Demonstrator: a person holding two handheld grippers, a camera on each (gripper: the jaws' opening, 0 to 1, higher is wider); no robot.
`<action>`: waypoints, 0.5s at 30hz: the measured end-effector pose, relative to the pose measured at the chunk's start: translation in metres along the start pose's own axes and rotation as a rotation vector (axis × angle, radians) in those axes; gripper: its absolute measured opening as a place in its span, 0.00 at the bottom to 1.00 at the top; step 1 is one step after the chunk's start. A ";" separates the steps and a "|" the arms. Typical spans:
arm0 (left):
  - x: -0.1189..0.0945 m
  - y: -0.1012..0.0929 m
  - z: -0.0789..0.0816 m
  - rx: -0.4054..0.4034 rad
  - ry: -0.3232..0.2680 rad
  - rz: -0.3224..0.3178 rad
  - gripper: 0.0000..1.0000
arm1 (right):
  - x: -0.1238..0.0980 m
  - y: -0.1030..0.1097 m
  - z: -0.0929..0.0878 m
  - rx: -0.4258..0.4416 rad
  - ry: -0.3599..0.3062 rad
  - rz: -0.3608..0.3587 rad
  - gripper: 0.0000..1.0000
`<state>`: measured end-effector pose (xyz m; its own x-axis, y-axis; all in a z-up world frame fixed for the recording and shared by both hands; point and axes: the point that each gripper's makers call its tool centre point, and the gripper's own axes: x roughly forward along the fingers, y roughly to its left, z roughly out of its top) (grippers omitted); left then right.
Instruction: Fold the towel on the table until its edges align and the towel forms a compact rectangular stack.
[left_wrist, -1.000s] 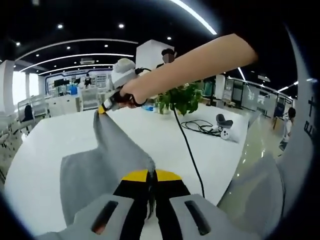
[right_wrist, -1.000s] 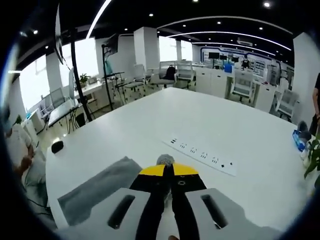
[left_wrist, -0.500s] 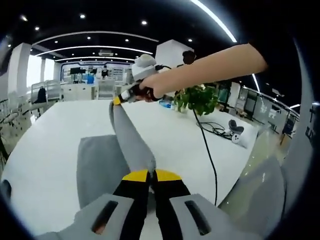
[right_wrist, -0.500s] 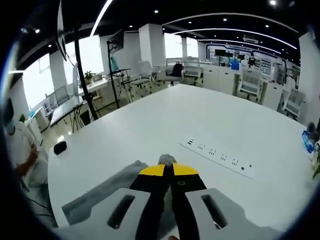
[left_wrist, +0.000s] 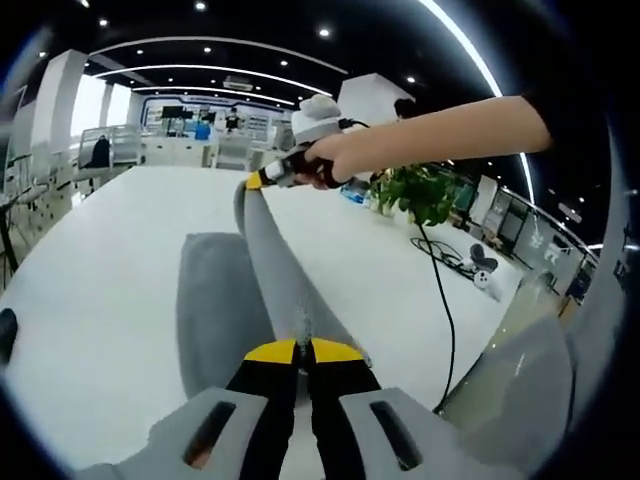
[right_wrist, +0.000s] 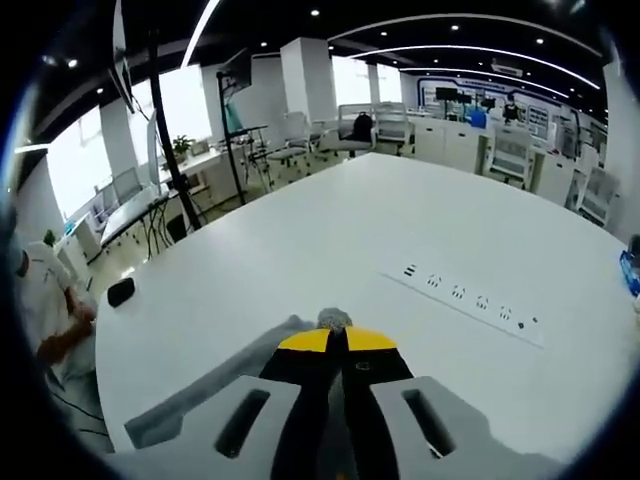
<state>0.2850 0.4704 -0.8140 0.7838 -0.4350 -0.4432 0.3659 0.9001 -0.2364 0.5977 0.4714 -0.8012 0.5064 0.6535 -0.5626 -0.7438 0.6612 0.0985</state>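
Towel (left_wrist: 275, 270) edge has swung further over since earlier, both grippers (left_wrist: 303, 347) (right_wrist: 335, 340) clamped on corners mid-fold; next, lay it down aligned.

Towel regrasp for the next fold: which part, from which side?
Probably the two corners of the lifted edge, as held now: left gripper and right gripper pinch the towel there, each coming in flat along the edge. That edge is taut; the rest lies on the table.

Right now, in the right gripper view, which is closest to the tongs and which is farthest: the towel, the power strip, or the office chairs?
1. towel: pinched in the right tongs, trailing lower left.
2. power strip: on the white table, ahead and right.
3. office chairs: beyond the table's far edge, upper right.
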 end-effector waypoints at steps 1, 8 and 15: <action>0.000 0.002 -0.002 -0.007 0.003 0.002 0.03 | 0.003 0.001 0.000 0.001 0.001 0.001 0.01; 0.002 0.020 -0.023 -0.083 0.037 0.012 0.04 | 0.019 0.009 -0.012 0.013 0.020 0.012 0.01; 0.000 0.030 -0.037 -0.155 0.054 0.014 0.04 | 0.043 0.020 -0.021 0.013 0.040 0.029 0.02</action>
<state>0.2779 0.4964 -0.8532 0.7590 -0.4264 -0.4920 0.2696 0.8937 -0.3586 0.5957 0.5048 -0.8406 0.4665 0.6574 -0.5918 -0.7523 0.6468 0.1256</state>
